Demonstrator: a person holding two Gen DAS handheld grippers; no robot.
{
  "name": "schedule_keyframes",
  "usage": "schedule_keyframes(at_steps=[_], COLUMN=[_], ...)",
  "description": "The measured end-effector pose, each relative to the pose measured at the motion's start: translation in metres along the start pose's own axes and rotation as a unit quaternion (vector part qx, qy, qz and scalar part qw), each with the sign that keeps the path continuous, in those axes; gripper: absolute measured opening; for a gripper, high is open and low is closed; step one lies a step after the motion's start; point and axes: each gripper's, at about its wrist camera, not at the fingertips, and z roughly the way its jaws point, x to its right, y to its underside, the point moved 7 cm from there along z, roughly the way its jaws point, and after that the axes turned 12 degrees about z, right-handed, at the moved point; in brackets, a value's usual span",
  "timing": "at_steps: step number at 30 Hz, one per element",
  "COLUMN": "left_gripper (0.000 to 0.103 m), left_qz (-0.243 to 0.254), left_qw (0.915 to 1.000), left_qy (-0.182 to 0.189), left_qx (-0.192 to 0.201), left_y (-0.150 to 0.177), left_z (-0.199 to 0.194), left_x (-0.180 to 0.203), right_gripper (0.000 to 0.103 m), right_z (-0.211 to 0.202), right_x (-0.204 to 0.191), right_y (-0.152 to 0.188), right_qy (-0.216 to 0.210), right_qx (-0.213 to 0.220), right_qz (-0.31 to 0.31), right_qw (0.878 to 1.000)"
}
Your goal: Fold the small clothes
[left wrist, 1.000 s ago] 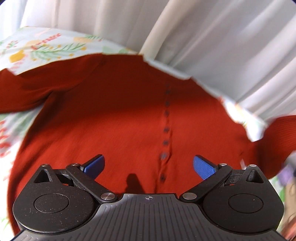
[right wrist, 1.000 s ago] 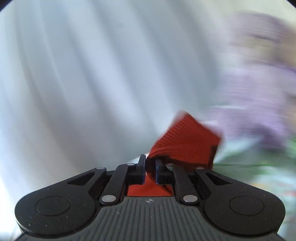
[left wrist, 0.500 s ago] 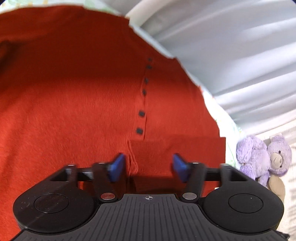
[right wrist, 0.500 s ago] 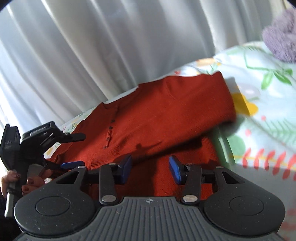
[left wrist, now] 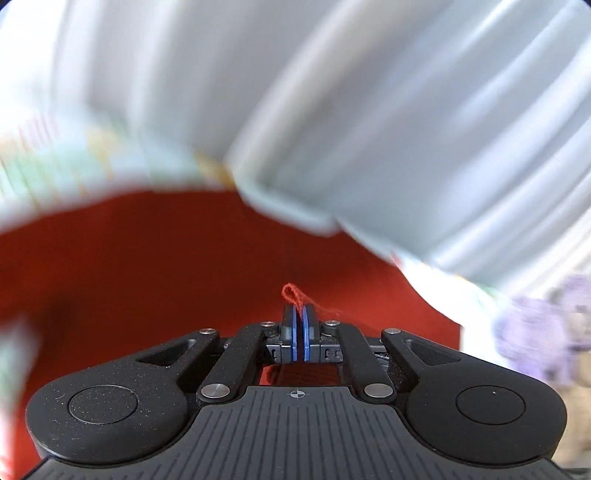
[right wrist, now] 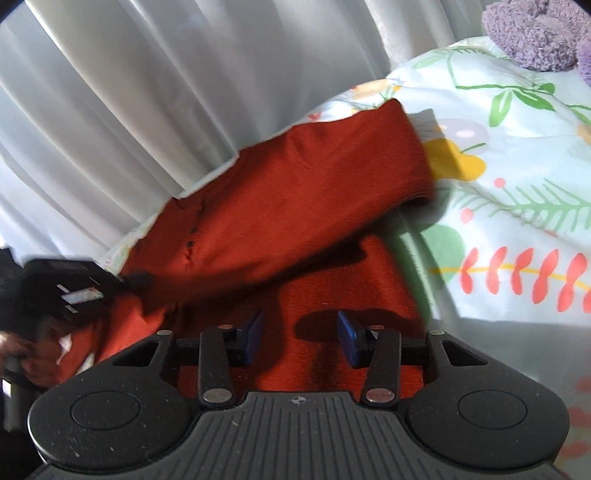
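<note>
- Left wrist view: the left tongs [left wrist: 300,325] are pinched fully together on a small loop of the red cardigan [left wrist: 147,266], which lies spread on the floral bedsheet [left wrist: 55,162] below pale curtains [left wrist: 369,110]. The frame is smeared with motion. With so thin a nip of knit in the blue pads, the fabric could slip free or a thread could snag if pulled hard.
- Right wrist view: the right tongs [right wrist: 300,334] hover partly open and closing over the red cardigan [right wrist: 295,206], nothing pressed between the pads. One sleeve is laid across the body. The left tongs [right wrist: 70,291] work at the garment's left edge, so a sideways tug could undo that sleeve fold. A purple plush toy [right wrist: 532,33] sits at the far corner.
</note>
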Motion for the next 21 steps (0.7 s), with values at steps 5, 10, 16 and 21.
schedule_keyframes(at_steps=[5, 10, 16, 21], left_gripper=[0.005, 0.034, 0.051, 0.007], left_qz=[0.094, 0.023, -0.031, -0.033], left_qw=[0.9865, 0.9933, 0.9969, 0.9958], left_qy=[-0.134, -0.098, -0.048, -0.043], left_qx=[-0.014, -0.056, -0.054, -0.074], left_y=[-0.002, 0.031, 0.037, 0.034], left_z=[0.022, 0.052, 0.054, 0.057], left_x=[-0.05, -0.098, -0.114, -0.107], right_gripper=[0.037, 0.037, 0.037, 0.037], right_z=[0.0, 0.003, 0.004, 0.02], right_x=[0.006, -0.004, -0.022, -0.041], right_y=[-0.008, -0.019, -0.046, -0.056], right_qy=[0.026, 0.034, -0.006, -0.038], right_qx=[0.007, 0.002, -0.023, -0.046], right_qz=[-0.002, -0.009, 0.03, 0.072], right_qw=[1.0, 0.999, 0.999, 0.996])
